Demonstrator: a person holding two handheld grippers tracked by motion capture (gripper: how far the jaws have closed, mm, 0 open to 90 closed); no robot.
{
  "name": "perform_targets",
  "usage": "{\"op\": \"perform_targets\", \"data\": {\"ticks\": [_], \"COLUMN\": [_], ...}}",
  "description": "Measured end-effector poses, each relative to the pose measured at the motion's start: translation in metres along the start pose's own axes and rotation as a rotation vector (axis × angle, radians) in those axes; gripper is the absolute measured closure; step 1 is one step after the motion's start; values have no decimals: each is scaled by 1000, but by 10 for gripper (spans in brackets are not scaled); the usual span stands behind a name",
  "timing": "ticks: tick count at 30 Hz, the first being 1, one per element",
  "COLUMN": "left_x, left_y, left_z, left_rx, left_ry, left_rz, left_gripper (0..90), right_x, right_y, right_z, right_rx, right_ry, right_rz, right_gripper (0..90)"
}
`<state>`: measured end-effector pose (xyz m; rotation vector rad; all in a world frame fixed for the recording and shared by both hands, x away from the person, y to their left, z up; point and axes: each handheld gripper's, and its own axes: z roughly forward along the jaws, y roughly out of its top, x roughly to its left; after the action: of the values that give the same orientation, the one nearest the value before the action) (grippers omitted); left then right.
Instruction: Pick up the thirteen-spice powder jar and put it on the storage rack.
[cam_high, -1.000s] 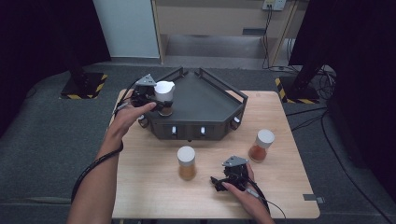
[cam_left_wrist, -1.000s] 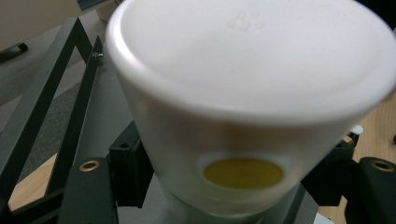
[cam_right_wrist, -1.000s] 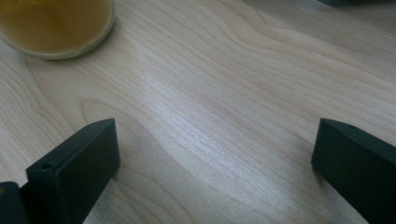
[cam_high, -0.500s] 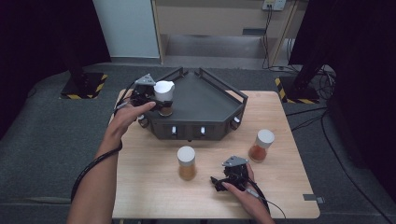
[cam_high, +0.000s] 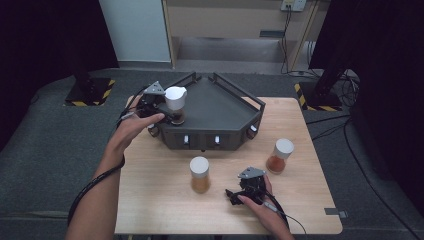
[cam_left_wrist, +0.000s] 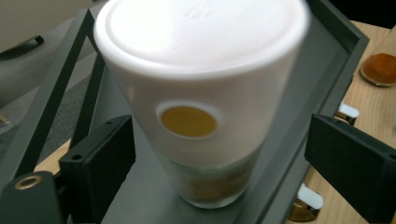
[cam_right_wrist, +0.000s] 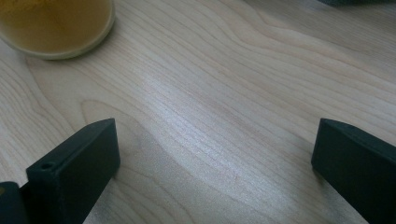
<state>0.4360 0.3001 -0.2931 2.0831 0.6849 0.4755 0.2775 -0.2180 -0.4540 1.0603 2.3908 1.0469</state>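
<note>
A glass jar (cam_left_wrist: 201, 93) with a white lid and brownish contents stands upright at the left corner of a dark grey railed tray (cam_high: 220, 107). My left gripper (cam_left_wrist: 219, 158) straddles the jar (cam_high: 175, 102). Its jaws have just been opening, and both now stand off the jar's sides, so it is open. In the high view the left gripper (cam_high: 167, 114) reaches in from the tray's left side. My right gripper (cam_right_wrist: 215, 158) rests low over the bare wood near the table's front edge. Its jaws stand wide with nothing between them; in the high view it (cam_high: 235, 194) points left.
A white-lidded jar of amber powder (cam_high: 199, 174) stands on the wooden table (cam_high: 150, 200) just left of the right gripper. Another with orange-red contents (cam_high: 280, 156) stands to the right. The tray has knobs along its front wall. Dark floor surrounds the table.
The left hand has shifted slightly beside the jar on the tray. The jar stays upright in place. The right hand and both table jars have not moved.
</note>
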Motion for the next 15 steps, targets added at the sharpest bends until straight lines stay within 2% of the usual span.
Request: {"op": "perform_targets", "data": {"ticks": [7,10,15], "left_x": [-18,-27,-39], "left_y": [-8,-18,-35], "left_z": [-19,-30,-48], "left_rx": [-11,-30,-29], "left_ry": [45,63,95], "left_rz": [-14,-27,-45], "left_gripper": [45,45,45], "right_x": [0,0,0], "right_y": [0,0,0], "right_z": [0,0,0], "right_rx": [2,2,2], "right_ry": [0,0,-1], "right_rz": [1,2,-1], "right_gripper": [12,12,12]}}
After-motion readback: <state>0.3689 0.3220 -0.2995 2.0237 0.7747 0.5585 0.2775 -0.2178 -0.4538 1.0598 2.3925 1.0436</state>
